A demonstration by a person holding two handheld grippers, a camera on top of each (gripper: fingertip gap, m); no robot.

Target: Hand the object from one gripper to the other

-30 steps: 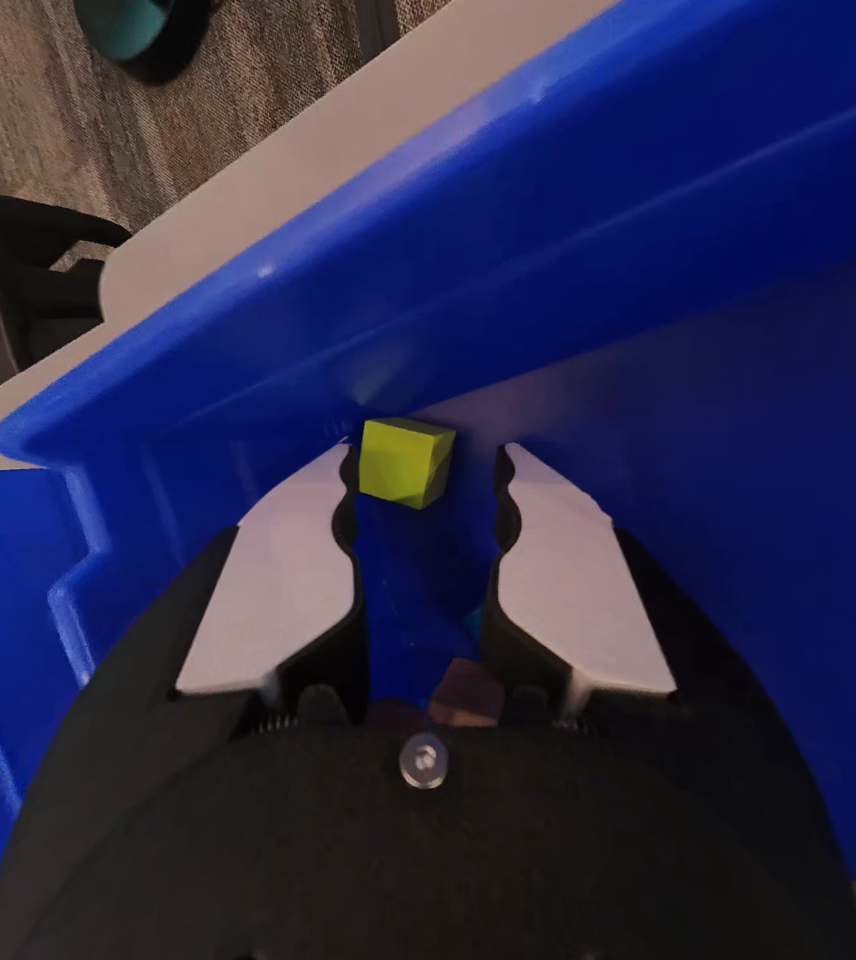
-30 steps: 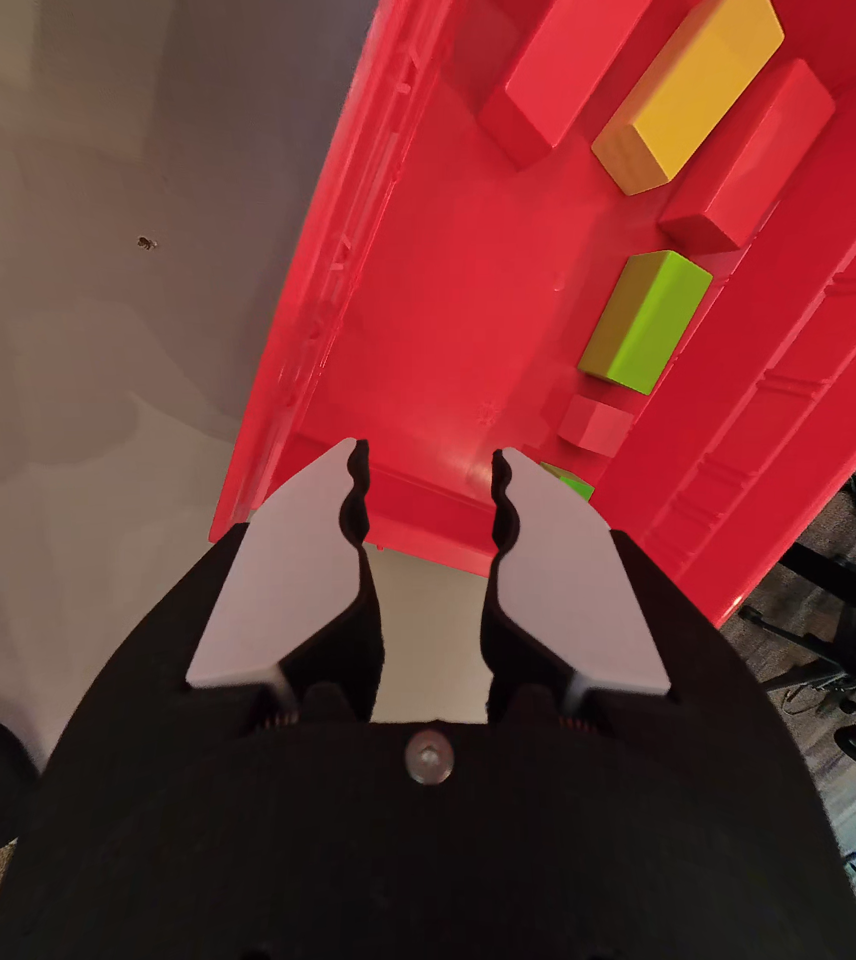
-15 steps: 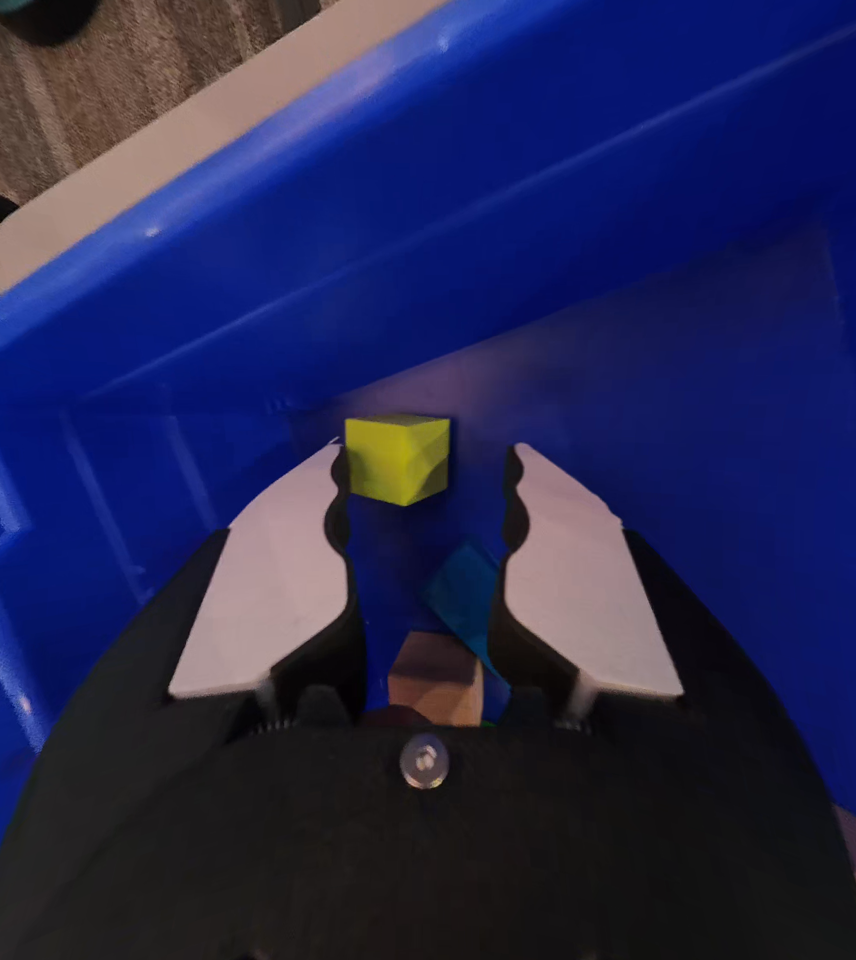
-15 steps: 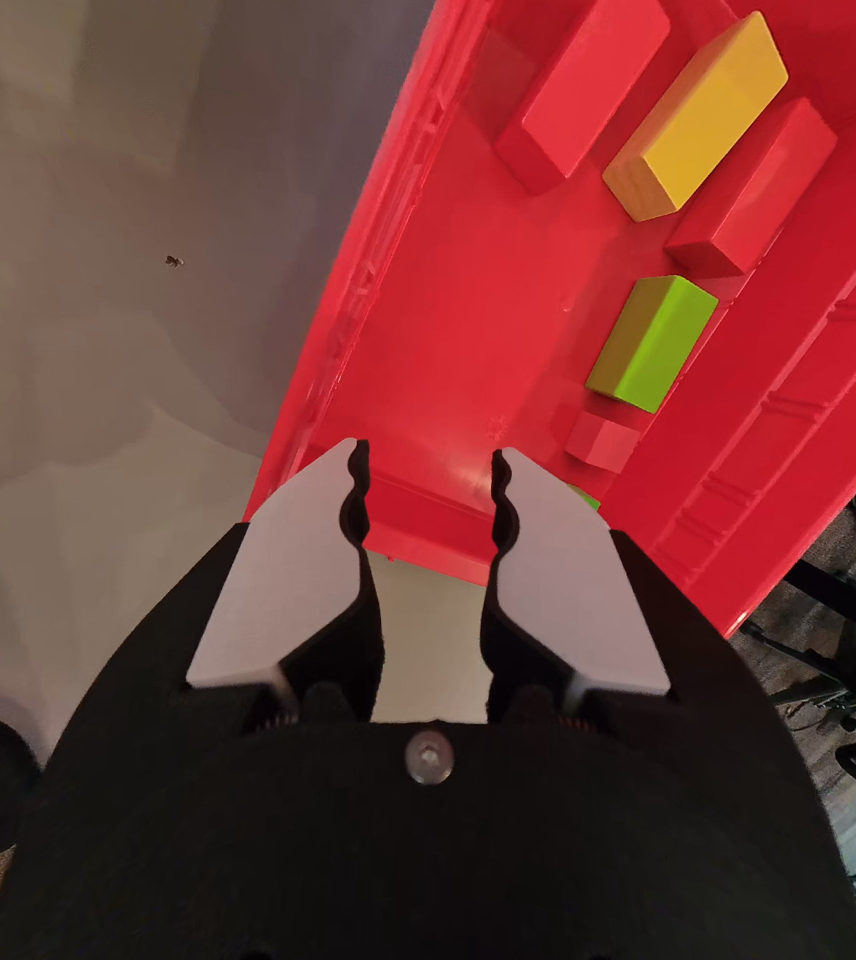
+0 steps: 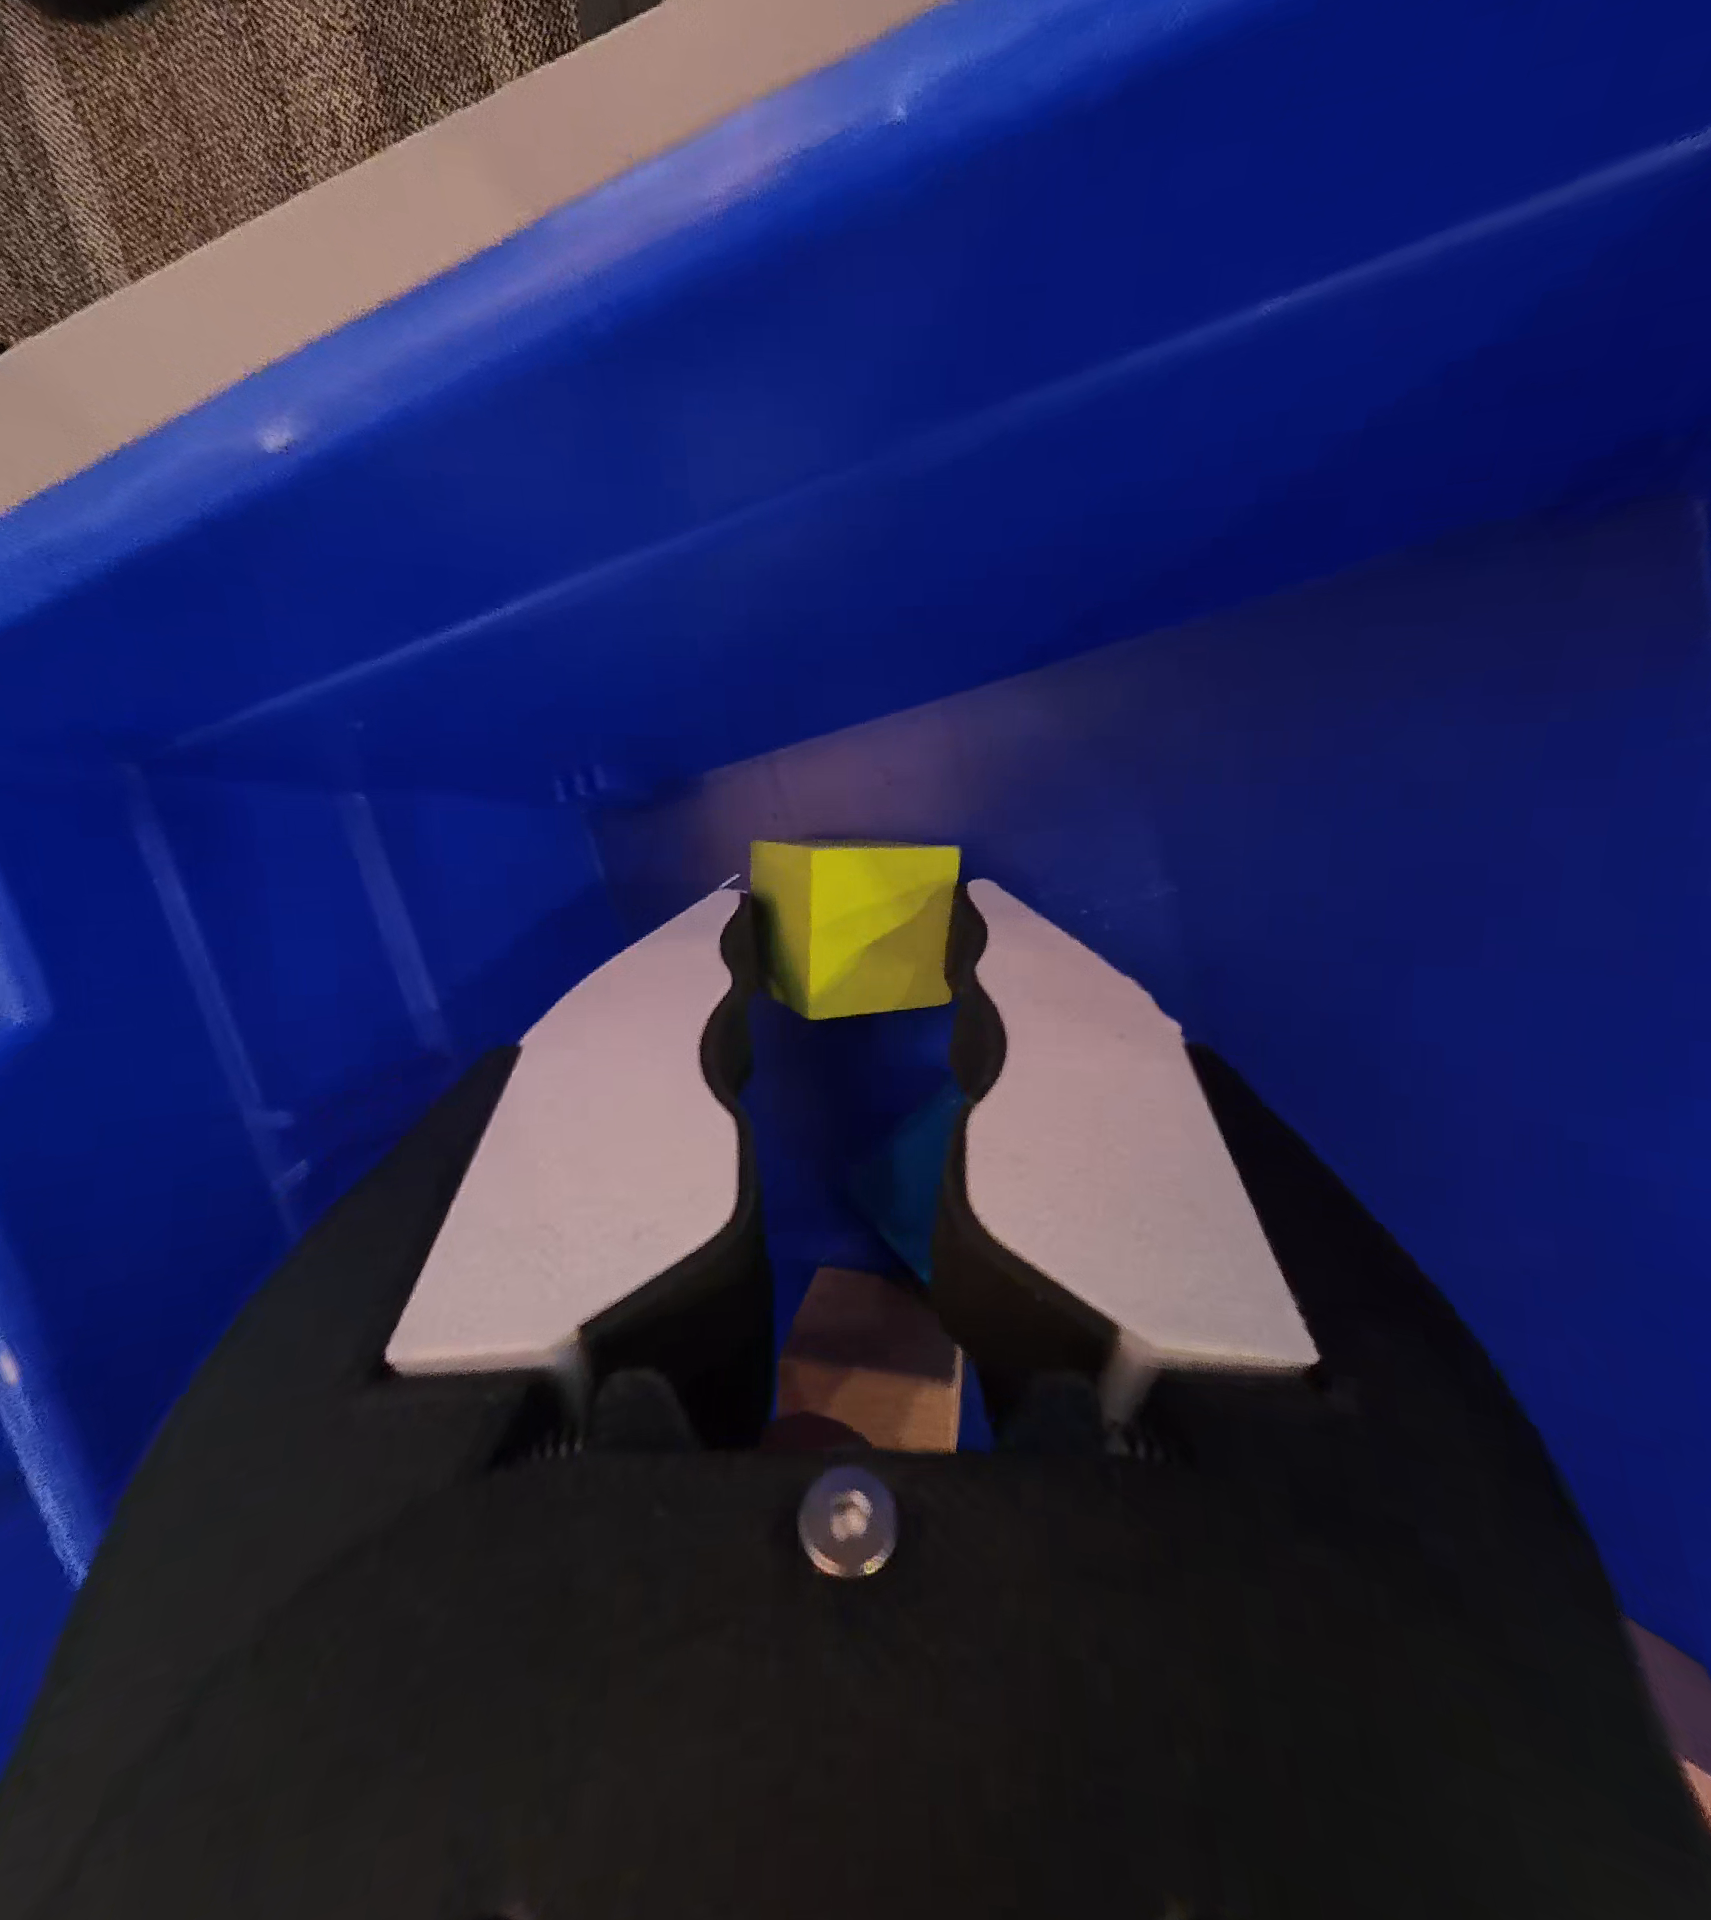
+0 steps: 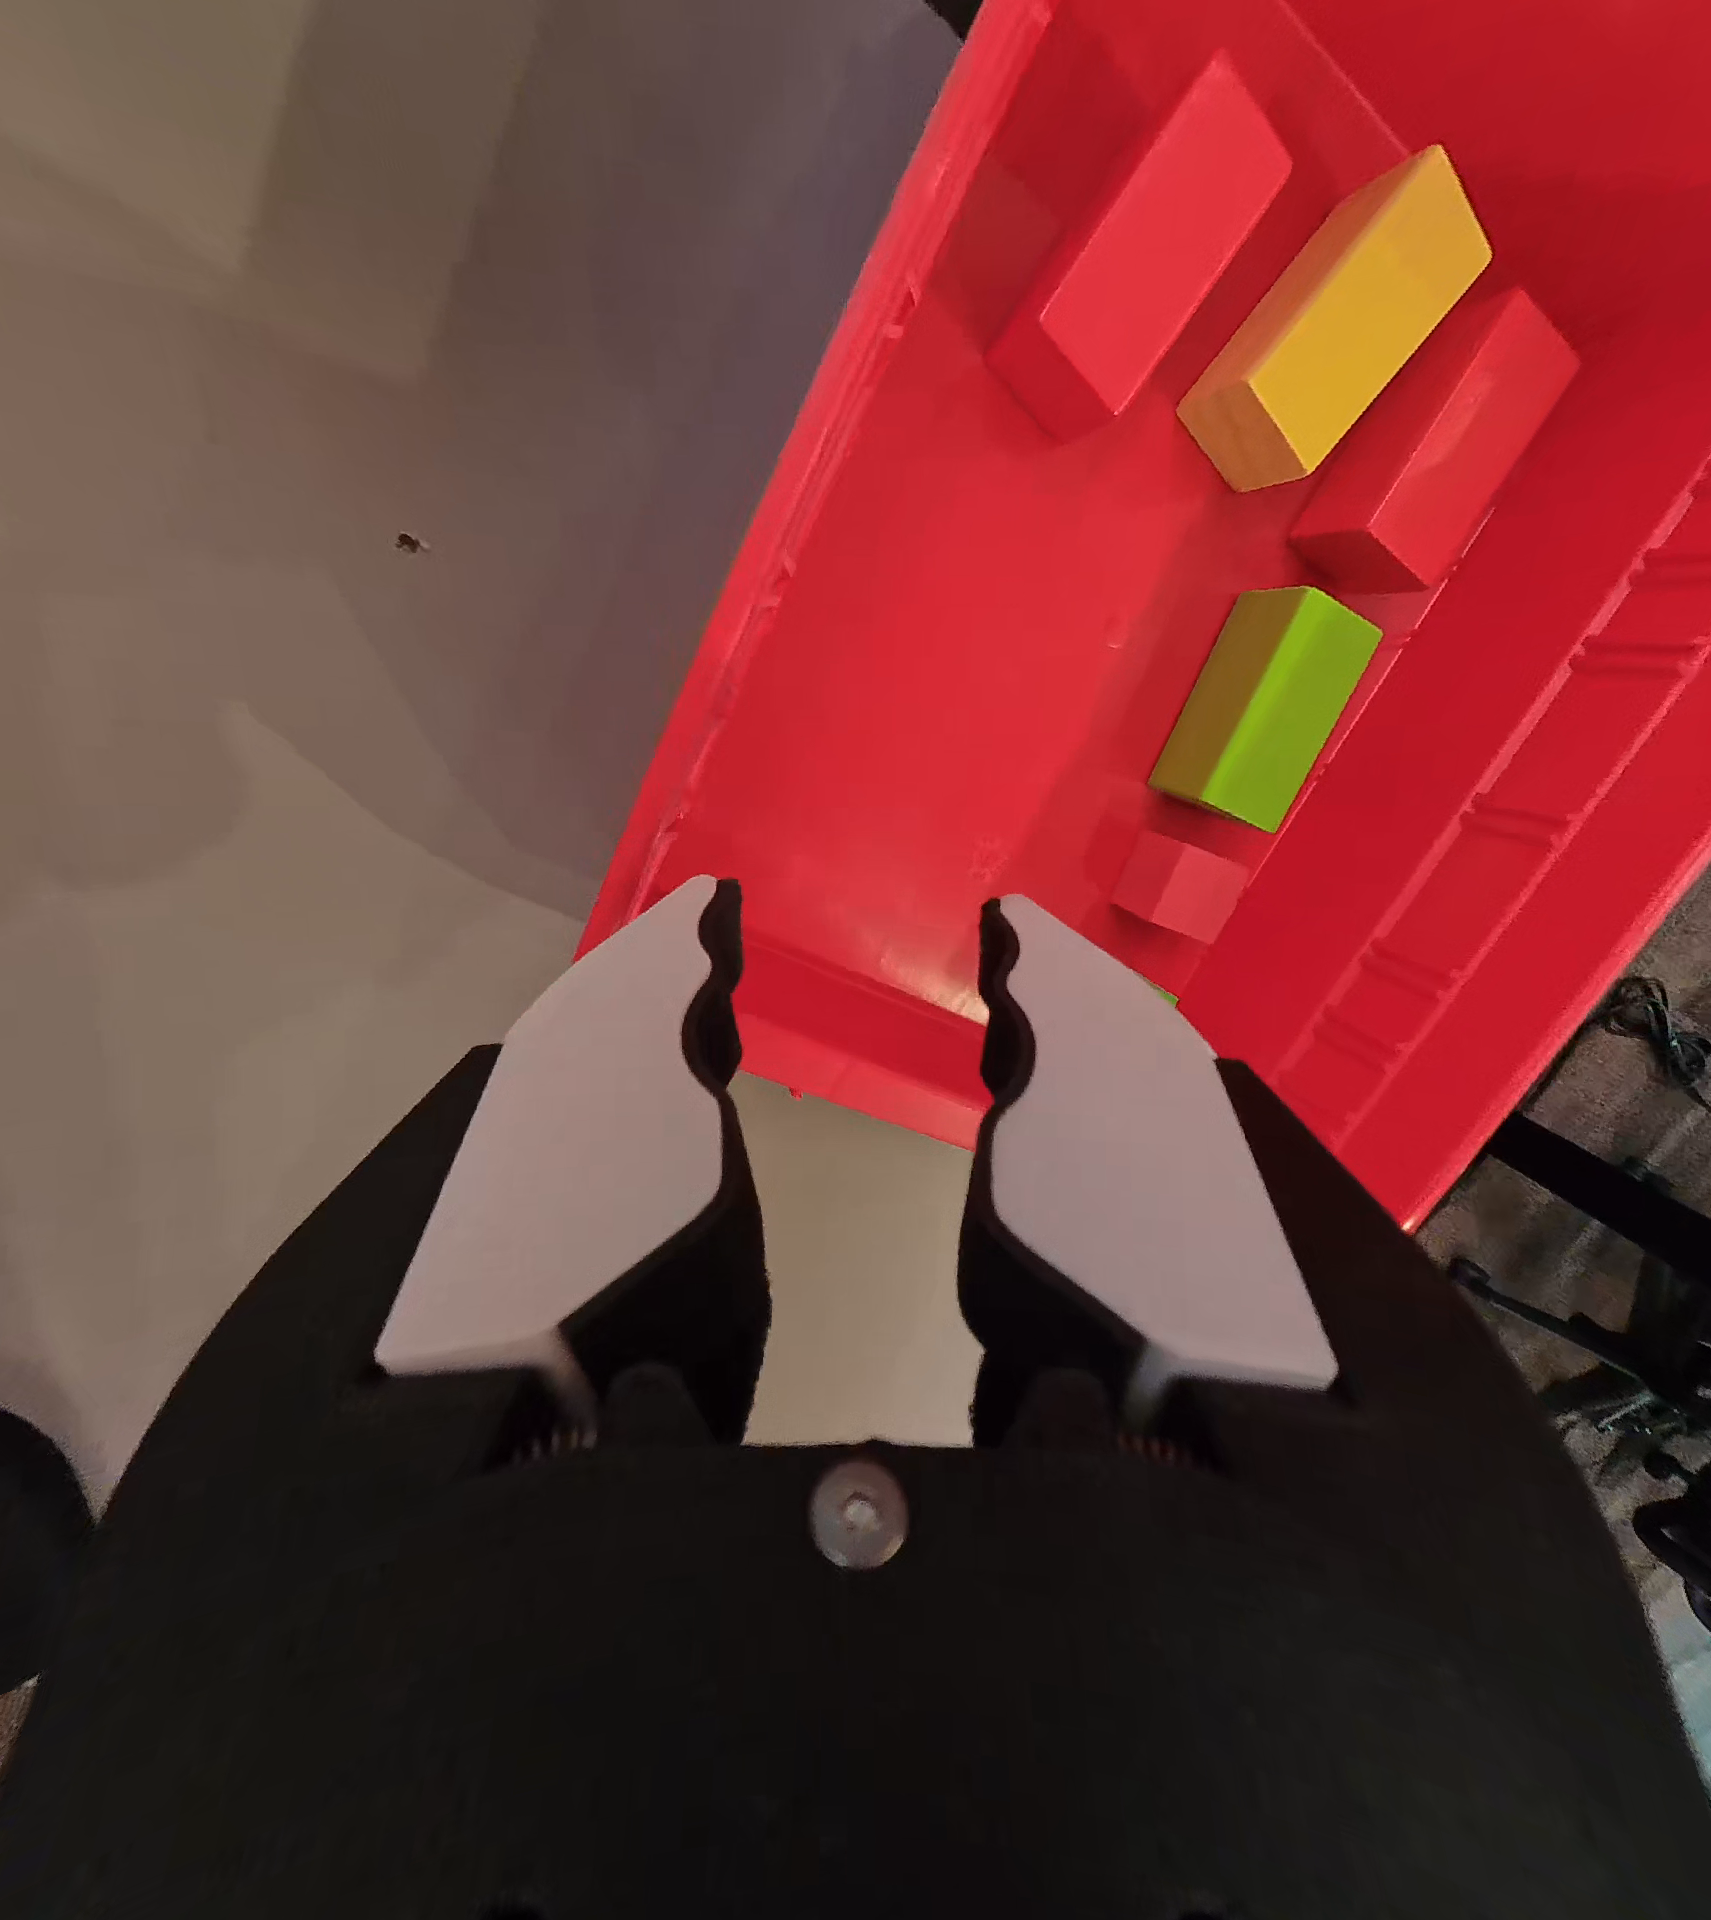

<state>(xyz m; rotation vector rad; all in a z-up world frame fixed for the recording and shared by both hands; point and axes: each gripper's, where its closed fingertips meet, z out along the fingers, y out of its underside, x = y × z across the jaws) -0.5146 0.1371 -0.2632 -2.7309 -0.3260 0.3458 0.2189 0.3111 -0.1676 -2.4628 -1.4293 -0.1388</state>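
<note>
Yellow-green cube sits clamped between the fingertips of my left tool, with both black pads pressed against its opposite faces. This cube is inside the blue bin, close to the bin's inner corner. Behind the cube, toward the tool body, a teal block and a tan wooden block lie on the bin floor between my left fingers. Outside the blue bin, a strip of pale worktop borders its rim.

My right tool is open, with nothing between its pads. It hovers over the near end wall of the red bin. Inside that bin lie two long red blocks, a yellow block, a green block and a small red cube.
</note>
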